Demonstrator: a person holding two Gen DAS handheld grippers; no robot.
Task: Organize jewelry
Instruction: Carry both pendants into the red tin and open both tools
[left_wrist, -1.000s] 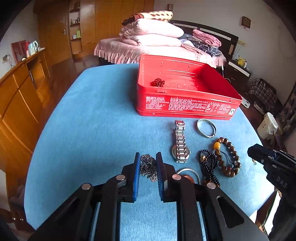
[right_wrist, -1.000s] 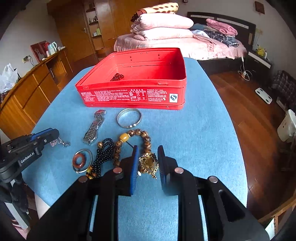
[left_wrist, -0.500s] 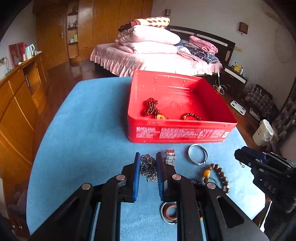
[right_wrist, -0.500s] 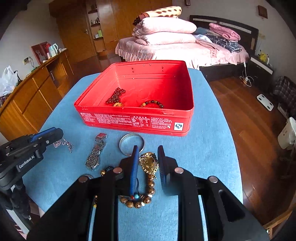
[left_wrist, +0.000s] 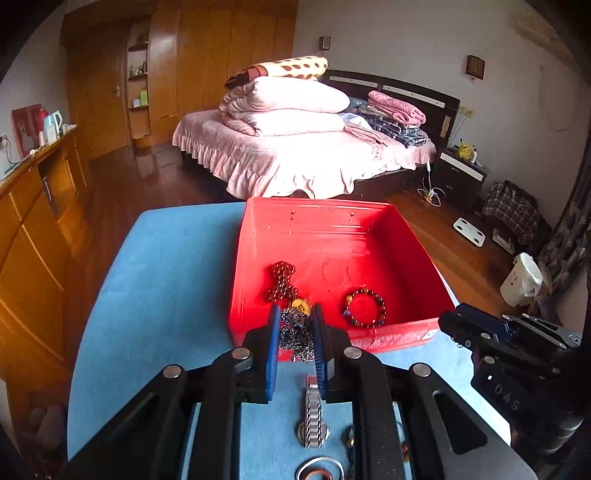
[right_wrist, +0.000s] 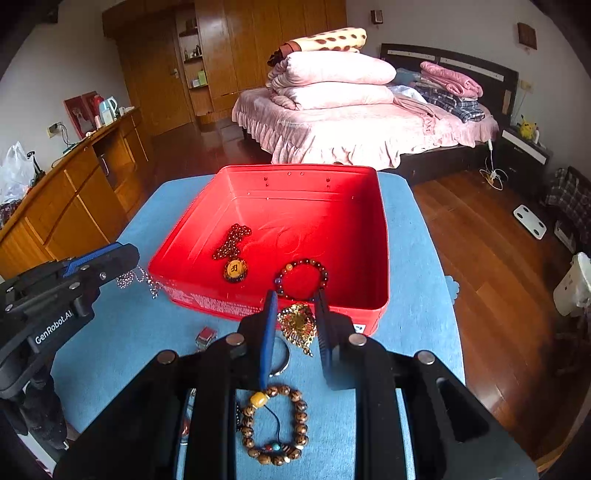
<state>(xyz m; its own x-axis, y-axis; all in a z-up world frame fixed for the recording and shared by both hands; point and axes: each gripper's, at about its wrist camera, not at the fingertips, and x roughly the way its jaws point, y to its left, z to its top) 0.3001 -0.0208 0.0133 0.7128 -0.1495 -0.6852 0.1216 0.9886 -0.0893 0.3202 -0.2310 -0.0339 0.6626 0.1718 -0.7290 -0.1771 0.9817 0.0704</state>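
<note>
Silver chain (left_wrist: 295, 334) hangs clamped in the left gripper (left_wrist: 295, 345) jaws; right gripper (right_wrist: 295, 332) jaws pinch a gold pendant (right_wrist: 297, 326).

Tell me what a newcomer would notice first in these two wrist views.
The open red tin in the middle of the blue table, with two bead pieces lying inside. Then each gripper's load near its front wall: the left gripper pinches a dark chain, the right gripper a gold ornament.
</note>
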